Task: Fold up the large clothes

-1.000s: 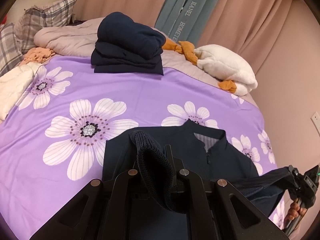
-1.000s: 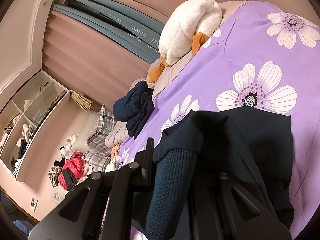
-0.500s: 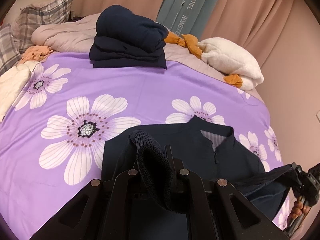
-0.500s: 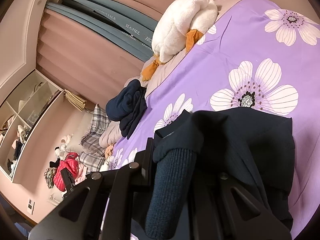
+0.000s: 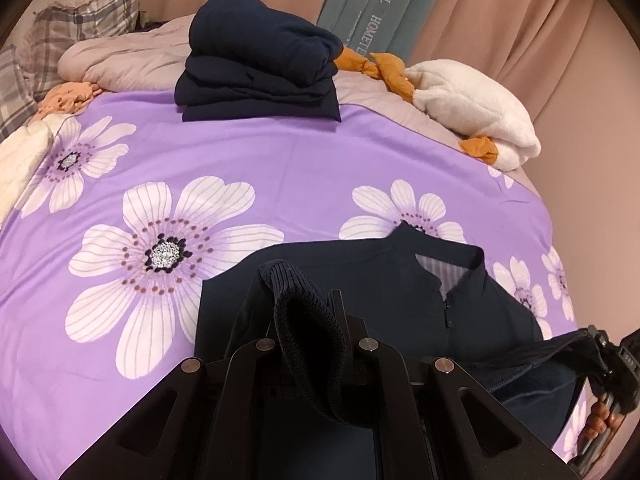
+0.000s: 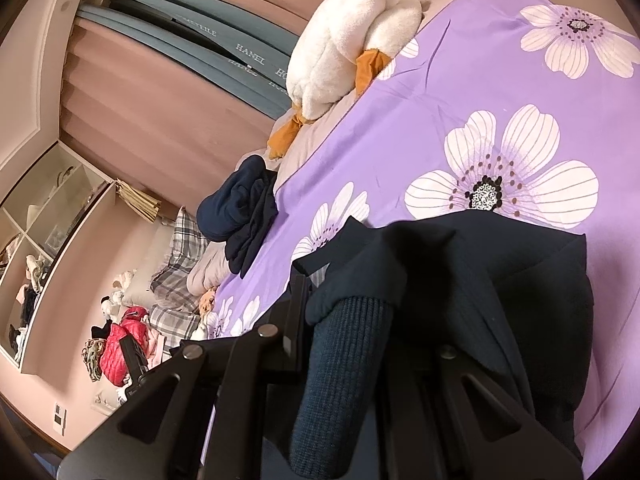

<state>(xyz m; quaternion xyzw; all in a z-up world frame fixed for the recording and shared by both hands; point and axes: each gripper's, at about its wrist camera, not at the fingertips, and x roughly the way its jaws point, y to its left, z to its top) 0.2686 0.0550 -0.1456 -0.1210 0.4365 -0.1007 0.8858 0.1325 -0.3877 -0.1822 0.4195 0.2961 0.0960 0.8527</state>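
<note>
You're mid-fold: your left claw (image 5: 316, 320) pinches one ribbed cuff (image 5: 308, 336) of the navy top (image 5: 380, 280) at the bed's (image 5: 280, 152) near edge, your right claw (image 6: 344, 320) the other; next, lay both sleeves across its chest

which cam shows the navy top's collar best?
Left wrist: the navy button-collared top lies face-on, its striped-lined collar and buttons clear. Right wrist shows only a collar edge beside the ribbed cuff.
</note>
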